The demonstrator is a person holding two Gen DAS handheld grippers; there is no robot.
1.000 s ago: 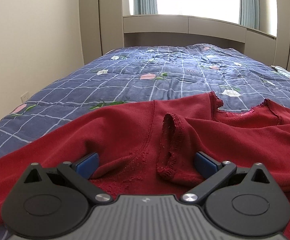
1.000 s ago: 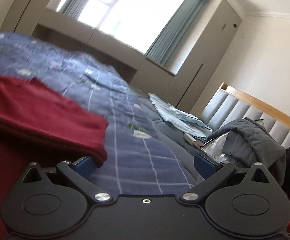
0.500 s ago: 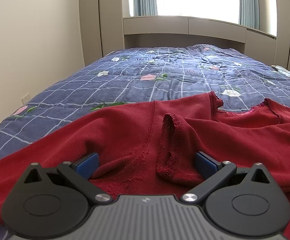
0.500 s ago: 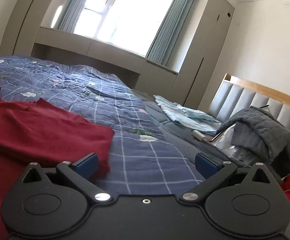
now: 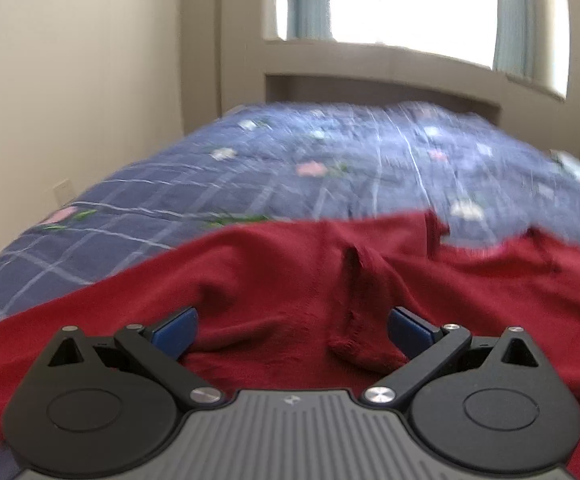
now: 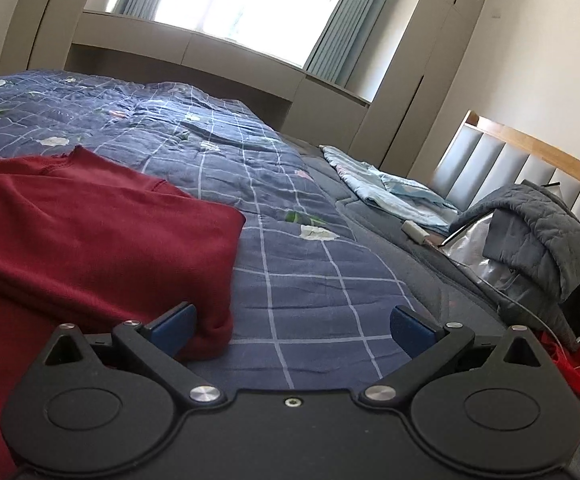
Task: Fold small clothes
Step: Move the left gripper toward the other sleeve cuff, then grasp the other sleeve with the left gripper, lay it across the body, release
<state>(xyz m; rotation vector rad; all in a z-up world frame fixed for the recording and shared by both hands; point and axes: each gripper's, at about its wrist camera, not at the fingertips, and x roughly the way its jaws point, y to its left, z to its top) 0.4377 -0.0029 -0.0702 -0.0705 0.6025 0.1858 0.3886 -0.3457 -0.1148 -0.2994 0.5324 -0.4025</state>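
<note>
Red knit sweater [image 5: 273, 280] on blue checked quilt [image 6: 310, 280]: my left gripper [image 5: 292, 326] spread wide over its folds, my right gripper [image 6: 292, 326] likewise released at its edge.

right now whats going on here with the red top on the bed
A person holding a gripper in each hand is partway through folding a dark red knit sweater spread on a blue checked floral quilt. Both grippers are open and gripping nothing. The left gripper sits low over the sweater with a ribbed cuff lying between its fingers; that view is motion-blurred. The right gripper is at the sweater's folded right edge, its left finger against the cloth. A grey quilted jacket lies by the headboard.
</note>
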